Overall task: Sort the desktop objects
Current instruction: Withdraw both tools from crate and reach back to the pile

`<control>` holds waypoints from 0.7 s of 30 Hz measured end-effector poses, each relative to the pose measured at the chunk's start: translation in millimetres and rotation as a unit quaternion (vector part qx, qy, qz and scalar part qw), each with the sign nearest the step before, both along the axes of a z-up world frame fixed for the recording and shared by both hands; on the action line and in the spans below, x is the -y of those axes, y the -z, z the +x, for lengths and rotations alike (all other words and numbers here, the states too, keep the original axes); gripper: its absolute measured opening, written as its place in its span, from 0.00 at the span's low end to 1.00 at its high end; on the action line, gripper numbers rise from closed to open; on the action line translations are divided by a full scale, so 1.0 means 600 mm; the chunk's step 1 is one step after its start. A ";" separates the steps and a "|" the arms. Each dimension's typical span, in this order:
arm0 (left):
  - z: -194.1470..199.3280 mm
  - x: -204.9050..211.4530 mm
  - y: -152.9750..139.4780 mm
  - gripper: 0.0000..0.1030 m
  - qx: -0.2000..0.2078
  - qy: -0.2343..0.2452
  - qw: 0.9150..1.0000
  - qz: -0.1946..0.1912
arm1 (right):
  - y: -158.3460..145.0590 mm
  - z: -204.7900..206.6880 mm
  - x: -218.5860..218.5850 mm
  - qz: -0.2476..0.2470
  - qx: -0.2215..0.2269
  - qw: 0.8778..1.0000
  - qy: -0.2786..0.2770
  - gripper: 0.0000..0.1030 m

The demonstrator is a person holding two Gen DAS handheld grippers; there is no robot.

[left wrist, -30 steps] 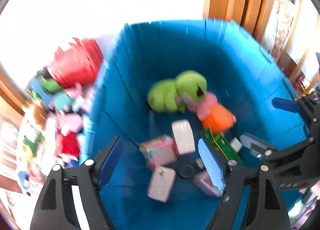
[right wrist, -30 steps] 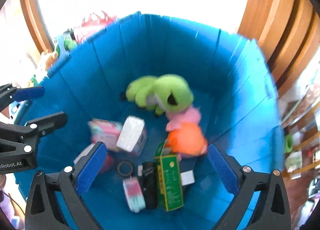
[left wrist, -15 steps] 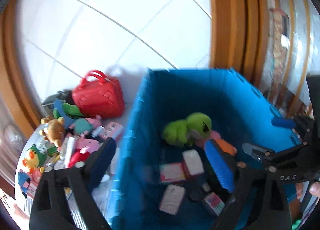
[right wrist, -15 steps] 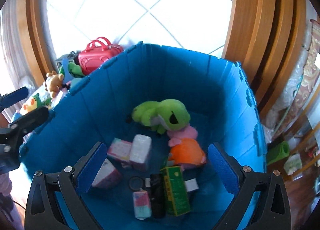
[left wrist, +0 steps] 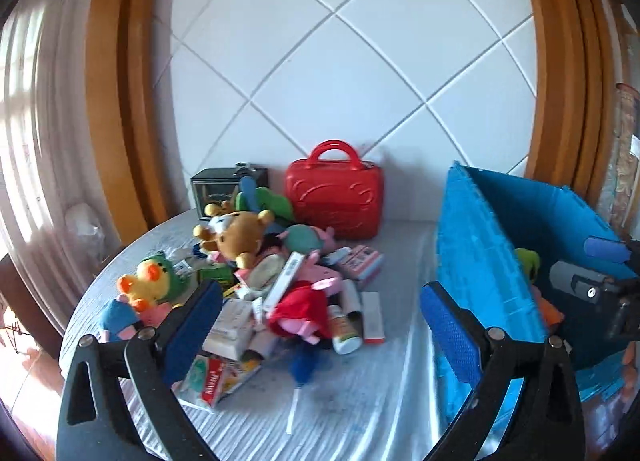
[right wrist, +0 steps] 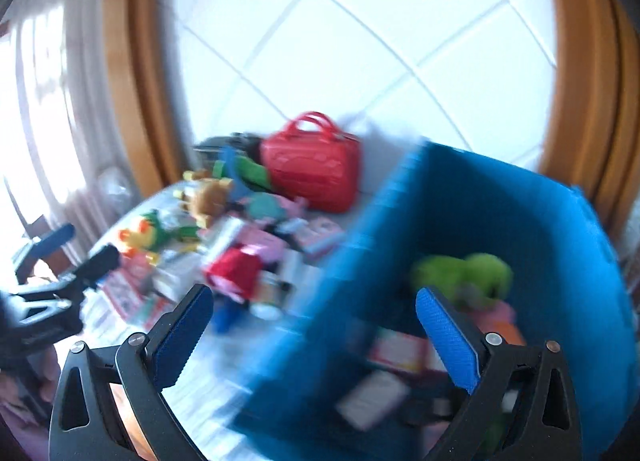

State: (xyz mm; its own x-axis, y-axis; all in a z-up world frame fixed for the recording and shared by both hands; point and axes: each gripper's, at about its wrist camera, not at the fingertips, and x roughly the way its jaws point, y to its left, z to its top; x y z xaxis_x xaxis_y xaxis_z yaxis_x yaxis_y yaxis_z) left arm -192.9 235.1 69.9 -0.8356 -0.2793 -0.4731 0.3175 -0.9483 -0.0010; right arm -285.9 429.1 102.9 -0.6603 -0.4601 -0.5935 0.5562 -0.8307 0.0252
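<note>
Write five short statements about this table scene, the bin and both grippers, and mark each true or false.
1. The red handbag stands upright at the back of the table, near the wall. True.
2. The left gripper is shut on a toy. False: its fingers are spread and hold nothing.
3. A green plush lies inside the blue bin. True.
4. The brown bear plush is in the bin. False: it sits in the pile on the table, left of the bin.
5. The right gripper carries a box. False: it is open and empty.
</note>
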 end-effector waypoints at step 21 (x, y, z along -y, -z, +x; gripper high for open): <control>0.021 0.411 0.335 0.98 0.191 -0.024 0.969 0.153 | 0.270 -0.015 0.339 0.076 0.166 0.982 0.043 1.00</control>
State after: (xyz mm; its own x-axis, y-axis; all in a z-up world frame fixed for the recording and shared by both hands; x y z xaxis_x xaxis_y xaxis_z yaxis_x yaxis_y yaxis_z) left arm -180.2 -11.8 -131.0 -0.5731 -0.1121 -0.8118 0.3942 -0.9062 -0.1532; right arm -294.9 225.6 -58.8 -0.4515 -0.3014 -0.8398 0.4660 -0.8823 0.0661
